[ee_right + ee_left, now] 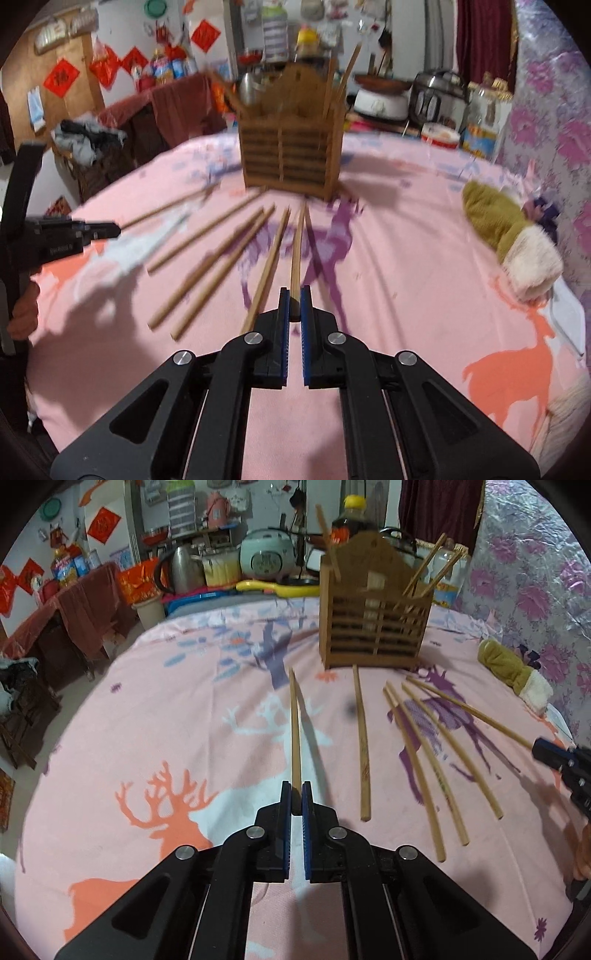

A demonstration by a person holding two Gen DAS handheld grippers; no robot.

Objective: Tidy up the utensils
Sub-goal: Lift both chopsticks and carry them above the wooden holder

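My left gripper (296, 794) is shut on the near end of a wooden chopstick (294, 731) that points away toward a slatted wooden utensil holder (373, 627). Several more chopsticks (413, 760) lie fanned out on the pink sheet to its right. My right gripper (294, 301) is shut on the end of another chopstick (296, 251), lifted off the sheet and aimed at the same holder (288, 158). A few chopsticks (347, 74) stand in the holder. Each gripper shows at the edge of the other's view, the right (546, 755) and the left (107, 229).
The pink deer-print sheet (166, 738) covers a bed. An olive and cream slipper (513, 236) lies at the right near a floral wall. Behind the holder stand a rice cooker (266, 554), a kettle, bottles and a table of clutter. A hand (24, 314) holds the left gripper.
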